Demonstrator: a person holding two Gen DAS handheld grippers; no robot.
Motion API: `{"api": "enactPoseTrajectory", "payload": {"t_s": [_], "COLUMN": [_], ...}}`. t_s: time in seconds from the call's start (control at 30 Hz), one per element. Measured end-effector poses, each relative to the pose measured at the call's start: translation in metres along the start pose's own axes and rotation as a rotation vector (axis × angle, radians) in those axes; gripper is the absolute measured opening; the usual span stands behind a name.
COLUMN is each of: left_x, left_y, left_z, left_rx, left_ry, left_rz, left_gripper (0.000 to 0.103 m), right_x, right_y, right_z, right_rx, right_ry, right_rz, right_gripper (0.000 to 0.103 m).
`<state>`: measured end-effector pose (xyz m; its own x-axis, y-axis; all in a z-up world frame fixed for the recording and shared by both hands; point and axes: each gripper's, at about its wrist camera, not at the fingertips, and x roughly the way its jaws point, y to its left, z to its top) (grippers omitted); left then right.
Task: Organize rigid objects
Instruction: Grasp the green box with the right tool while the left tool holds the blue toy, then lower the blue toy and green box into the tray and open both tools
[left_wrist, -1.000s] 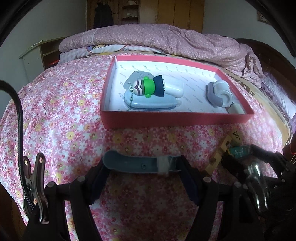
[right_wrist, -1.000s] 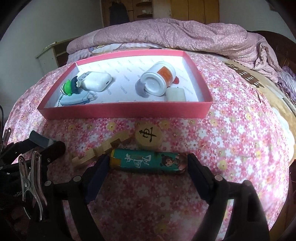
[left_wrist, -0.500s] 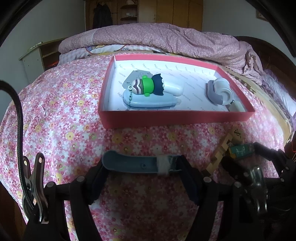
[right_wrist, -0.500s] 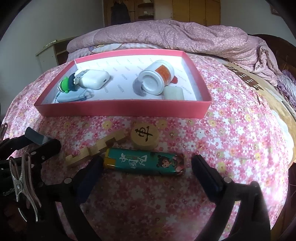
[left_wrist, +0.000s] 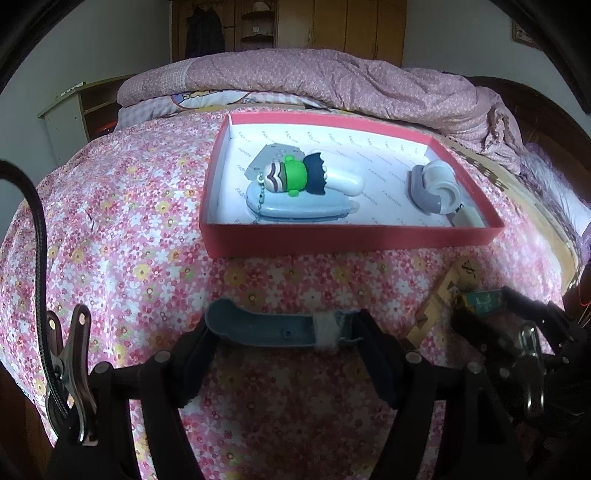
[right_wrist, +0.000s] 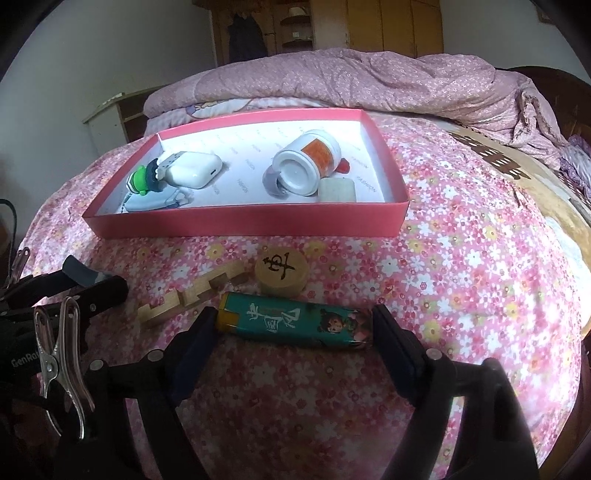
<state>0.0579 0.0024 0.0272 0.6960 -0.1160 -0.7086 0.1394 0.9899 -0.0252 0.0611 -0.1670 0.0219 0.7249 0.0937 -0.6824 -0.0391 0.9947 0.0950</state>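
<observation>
Gripping a blue-grey handle-shaped tool (left_wrist: 275, 328) end to end, the left gripper (left_wrist: 284, 345) had its 2 jaws closed onto it, nearest the camera, above a pink floral bedspread (left_wrist: 110, 221). The right gripper (right_wrist: 293, 332) sat with its jaws spread around a teal lighter (right_wrist: 295, 325) printed with a cartoon girl; the left jaw touched the lighter's yellow end, while whether the right jaw touched the other end could not be told. The lighter lay flat on the bedspread, on the near side of a shallow red tray (right_wrist: 243, 225).

Between the lighter and the tray lay a notched wooden puzzle piece (right_wrist: 192, 293) and a round wooden chess piece (right_wrist: 281, 271) marked with a black character, just beside each other.

Inside the tray, toward its left end, were a green and navy figurine (left_wrist: 291, 177), a white earbud case (right_wrist: 194, 170) and a pale blue oval case (left_wrist: 299, 206) with a bead chain. Toward its right end a white bottle (right_wrist: 306, 166) with an orange label lay on its side, next to a grey tape roll (right_wrist: 271, 182) and a pale eraser-like block (right_wrist: 338, 190).

Beyond the tray, a pink quilt (right_wrist: 351, 77) was heaped across the bed.
</observation>
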Motion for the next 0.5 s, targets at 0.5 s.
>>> {"api": "enactPoseTrajectory", "payload": {"t_s": [0.5], "left_x": [-0.021], "left_y": [-0.006], "left_z": [0.037], "left_rx": [0.014], "left_ry": [-0.078], "left_rz": [-0.036], "left_gripper": [0.076], "right_x": [-0.015], "right_y": [-0.017], "right_z": [0.004], "right_rx": [0.101], "right_ry": [-0.037], "right_rz": [0.138], "right_gripper": [0.084]}}
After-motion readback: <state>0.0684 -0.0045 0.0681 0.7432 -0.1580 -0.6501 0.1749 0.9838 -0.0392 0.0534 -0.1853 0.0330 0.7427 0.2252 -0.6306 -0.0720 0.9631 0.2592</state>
